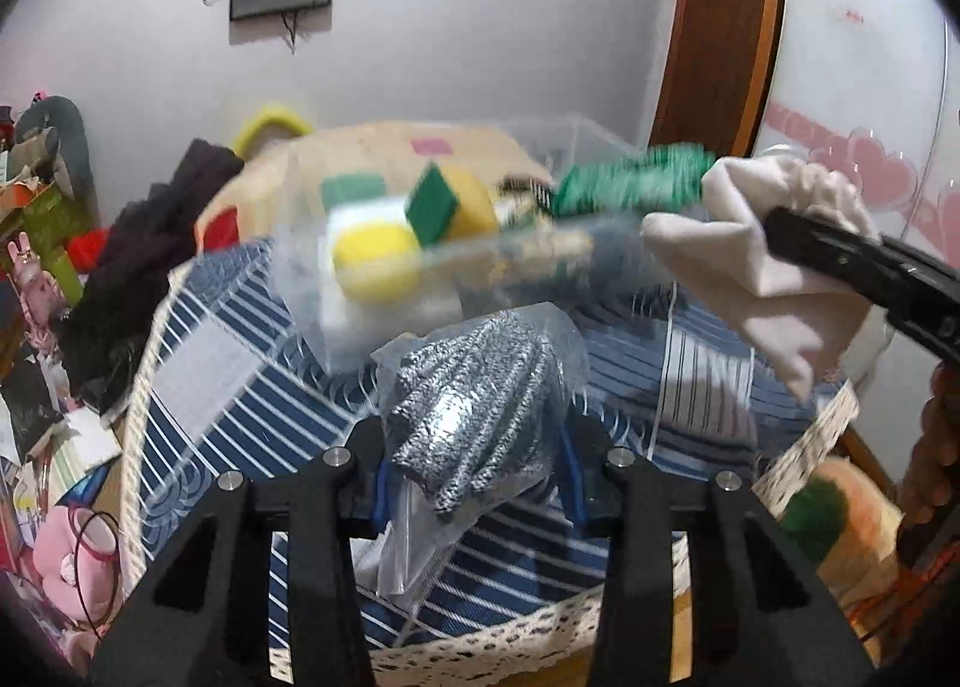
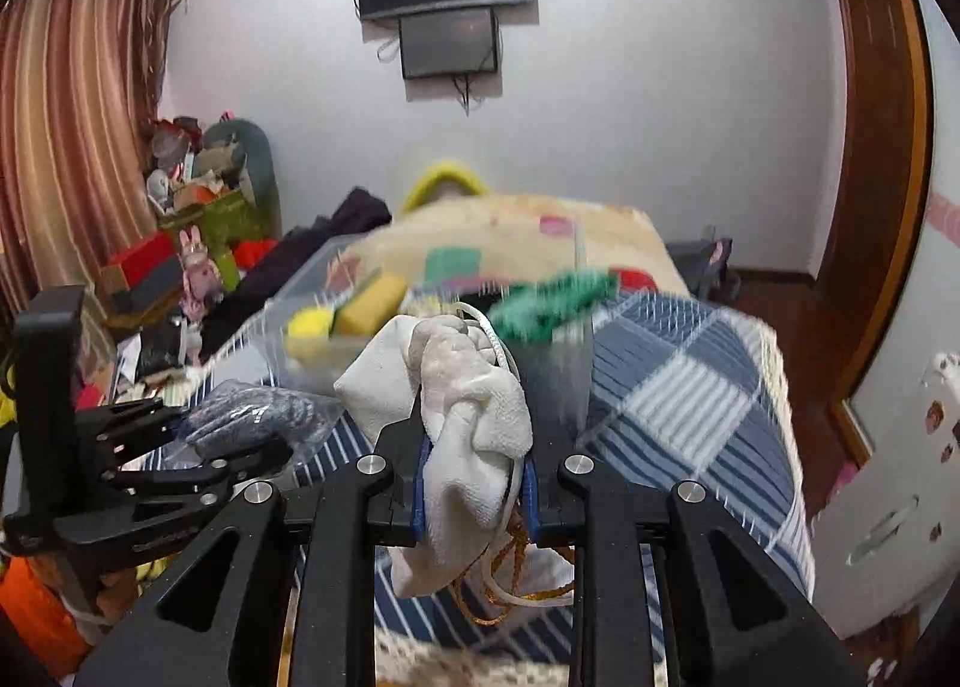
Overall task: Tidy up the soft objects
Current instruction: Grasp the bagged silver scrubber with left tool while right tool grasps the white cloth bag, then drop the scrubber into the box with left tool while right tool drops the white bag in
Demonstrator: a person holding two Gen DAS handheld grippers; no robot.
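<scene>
The left gripper (image 1: 474, 447) has its jaws clamped on a grey metallic scouring pad in a clear plastic bag (image 1: 468, 399), held above a blue striped patchwork cloth (image 1: 252, 387). The right gripper (image 2: 474, 483) pinches a crumpled white cloth (image 2: 462, 417); only the right wrist view shows orange and white cords (image 2: 510, 585) dangling beneath it. A clear plastic bin (image 1: 420, 243) just ahead holds yellow-and-green sponges (image 1: 378, 255) and a blurred green item (image 1: 630, 177). No writing is legible.
</scene>
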